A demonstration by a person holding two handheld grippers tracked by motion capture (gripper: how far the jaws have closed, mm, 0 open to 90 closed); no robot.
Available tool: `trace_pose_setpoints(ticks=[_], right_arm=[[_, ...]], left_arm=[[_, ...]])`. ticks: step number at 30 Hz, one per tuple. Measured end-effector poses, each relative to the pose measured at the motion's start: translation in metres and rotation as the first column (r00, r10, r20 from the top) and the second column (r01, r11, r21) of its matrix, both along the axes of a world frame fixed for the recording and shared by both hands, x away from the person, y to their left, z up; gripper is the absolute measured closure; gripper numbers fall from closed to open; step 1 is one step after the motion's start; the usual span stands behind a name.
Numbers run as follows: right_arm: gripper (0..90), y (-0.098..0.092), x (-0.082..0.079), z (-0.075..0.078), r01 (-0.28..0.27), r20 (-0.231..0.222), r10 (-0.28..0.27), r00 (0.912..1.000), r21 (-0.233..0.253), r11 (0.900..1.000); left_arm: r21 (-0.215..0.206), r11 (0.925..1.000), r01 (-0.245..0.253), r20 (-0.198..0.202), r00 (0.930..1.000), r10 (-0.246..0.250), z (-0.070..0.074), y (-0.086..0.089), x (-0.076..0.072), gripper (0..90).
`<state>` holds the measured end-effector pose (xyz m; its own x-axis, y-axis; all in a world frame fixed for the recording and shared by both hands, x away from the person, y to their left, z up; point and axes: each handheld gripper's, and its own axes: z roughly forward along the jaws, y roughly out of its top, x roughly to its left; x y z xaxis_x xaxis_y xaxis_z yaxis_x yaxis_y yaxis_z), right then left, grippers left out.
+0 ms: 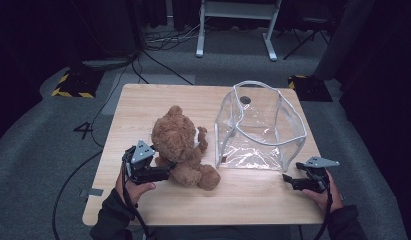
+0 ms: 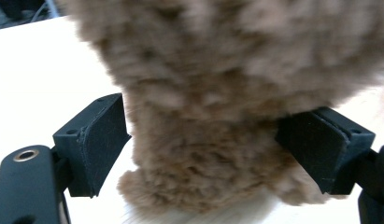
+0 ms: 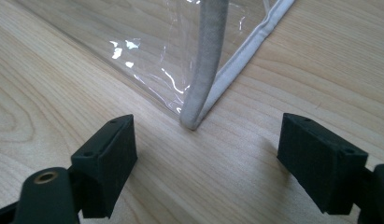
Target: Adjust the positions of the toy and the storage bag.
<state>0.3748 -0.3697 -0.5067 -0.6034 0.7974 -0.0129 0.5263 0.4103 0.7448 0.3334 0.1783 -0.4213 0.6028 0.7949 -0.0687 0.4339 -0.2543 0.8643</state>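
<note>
The bear (image 1: 180, 147) sits on the worktop (image 1: 243, 197) inside the left claw (image 2: 203, 154), jaws wide, flanking its body, not yet squeezing. The bag (image 1: 260, 125) stands beyond the bear. The right claw (image 1: 289, 180) gapes empty just before the bag's near corner.

teddy bear (image 1: 179, 145): shaggy plush | bag (image 1: 260, 127): glossy clear plastic | table (image 1: 143, 105): matt wood

Brown teddy bear (image 1: 180, 145), clear bag (image 1: 260, 127) with white trim, pale wooden table (image 1: 158, 100), black grippers
</note>
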Motion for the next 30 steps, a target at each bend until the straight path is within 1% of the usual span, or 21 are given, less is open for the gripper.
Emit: trace_pose_setpoints(ticks=[1, 3, 8, 14, 15, 16, 17, 22, 23, 25, 29, 30], right_arm=[[19.5, 0.0, 0.0, 0.0, 0.0, 0.0, 0.0, 1.0, 0.0, 1.0], [19.5, 0.0, 0.0, 0.0, 0.0, 0.0, 0.0, 1.0, 0.0, 1.0], [19.5, 0.0, 0.0, 0.0, 0.0, 0.0, 0.0, 1.0, 0.0, 1.0], [19.5, 0.0, 0.0, 0.0, 0.0, 0.0, 0.0, 1.0, 0.0, 1.0], [19.5, 0.0, 0.0, 0.0, 0.0, 0.0, 0.0, 1.0, 0.0, 1.0], [19.5, 0.0, 0.0, 0.0, 0.0, 0.0, 0.0, 1.0, 0.0, 1.0], [19.5, 0.0, 0.0, 0.0, 0.0, 0.0, 0.0, 1.0, 0.0, 1.0], [19.5, 0.0, 0.0, 0.0, 0.0, 0.0, 0.0, 1.0, 0.0, 1.0], [19.5, 0.0, 0.0, 0.0, 0.0, 0.0, 0.0, 1.0, 0.0, 1.0], [19.5, 0.0, 0.0, 0.0, 0.0, 0.0, 0.0, 1.0, 0.0, 1.0], [19.5, 0.0, 0.0, 0.0, 0.0, 0.0, 0.0, 1.0, 0.0, 1.0], [19.5, 0.0, 0.0, 0.0, 0.0, 0.0, 0.0, 1.0, 0.0, 1.0]], left_arm=[[0.006, 0.9999, 0.015, 0.012, 0.9998, -0.015, 0.002, -0.004, -0.002, 15.6], [0.002, 0.9997, 0.025, 0.016, 0.9996, -0.025, 0.004, -0.007, -0.003, 15.6], [-0.002, 0.9996, 0.029, 0.01, 0.9995, -0.029, 0.006, -0.014, 0.0, 15.3], [-0.004, 0.9999, -0.011, -0.001, 0.9999, 0.011, 0.006, -0.021, 0.012, 15.3], [-0.001, 0.9999, -0.011, -0.002, 0.9999, 0.011, 0.005, -0.021, 0.015, 15.3], [-0.011, 0.9998, -0.019, -0.007, 0.9998, 0.019, 0.004, -0.022, 0.018, 15.2], [-0.009, 0.9997, -0.022, -0.01, 0.9997, 0.022, 0.004, -0.022, 0.02, 15.0], [-0.012, 0.9992, -0.037, -0.015, 0.9992, 0.037, 0.002, -0.026, 0.027, 13.6], [-0.011, 0.9992, -0.039, -0.016, 0.9991, 0.039, 0.002, -0.027, 0.028, 13.3], [0.008, 0.9989, -0.045, -0.013, 0.9989, 0.045, 0.001, -0.03, 0.029, 12.5], [0.01, 0.9986, -0.052, -0.012, 0.9986, 0.052, 0.001, -0.033, 0.032, 11.5], [0.012, 0.9983, -0.057, -0.013, 0.9983, 0.057, 0.0, -0.035, 0.035, 11.4]])
